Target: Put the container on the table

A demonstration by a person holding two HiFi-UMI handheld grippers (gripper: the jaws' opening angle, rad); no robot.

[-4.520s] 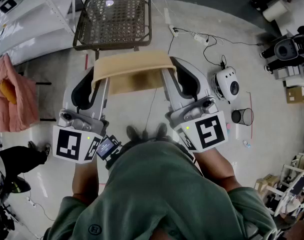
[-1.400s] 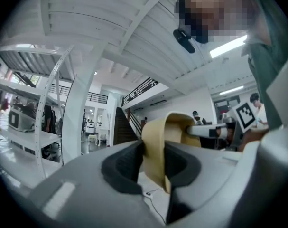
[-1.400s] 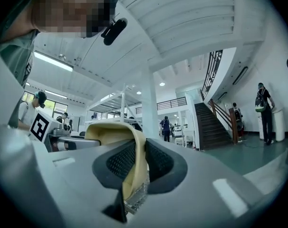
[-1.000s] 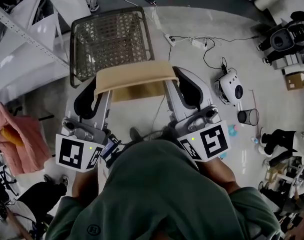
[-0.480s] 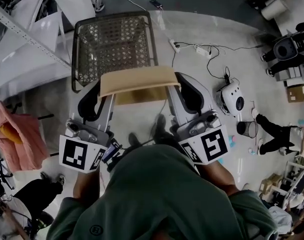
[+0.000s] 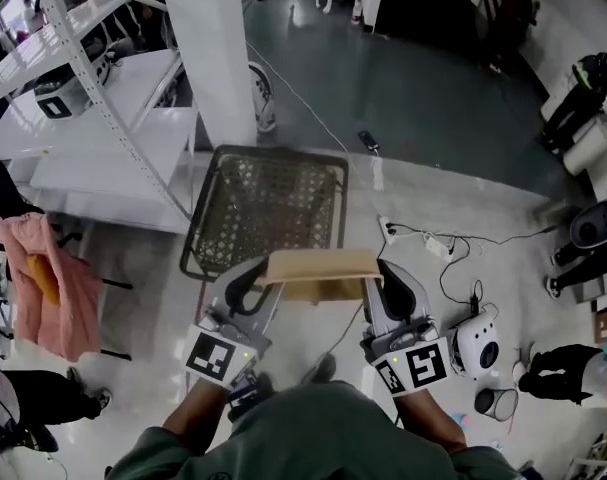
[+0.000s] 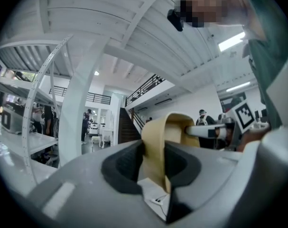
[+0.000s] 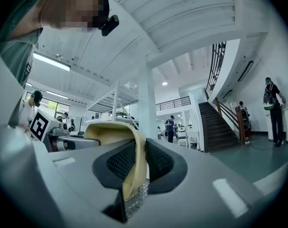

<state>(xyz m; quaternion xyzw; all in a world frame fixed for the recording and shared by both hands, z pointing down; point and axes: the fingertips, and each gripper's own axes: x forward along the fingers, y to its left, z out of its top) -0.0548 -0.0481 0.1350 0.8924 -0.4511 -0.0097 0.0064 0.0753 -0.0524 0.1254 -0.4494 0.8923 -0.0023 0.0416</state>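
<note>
A tan, shallow container (image 6: 321, 273) hangs level over the floor between both grippers. My left gripper (image 6: 266, 280) is shut on its left rim, and my right gripper (image 6: 375, 280) is shut on its right rim. In the left gripper view the tan rim (image 7: 157, 146) is pinched between the dark pads of the left gripper (image 7: 155, 167). The right gripper view shows the rim (image 8: 135, 156) clamped in the right gripper (image 8: 134, 172). Just beyond the container stands a dark wire-mesh table (image 6: 263, 198) with nothing on it.
A white pillar (image 6: 223, 38) and white shelving (image 6: 83, 98) rise behind the table. A pink cloth (image 6: 58, 288) hangs at the left. Cables and a power strip (image 6: 433, 243), a white round device (image 6: 478, 343) and a small black bin (image 6: 495, 403) lie on the floor at the right.
The person has walked on with the container still clamped in both grippers. The pillar and shelving have come into view, and the whole mesh table now shows ahead of the container.
</note>
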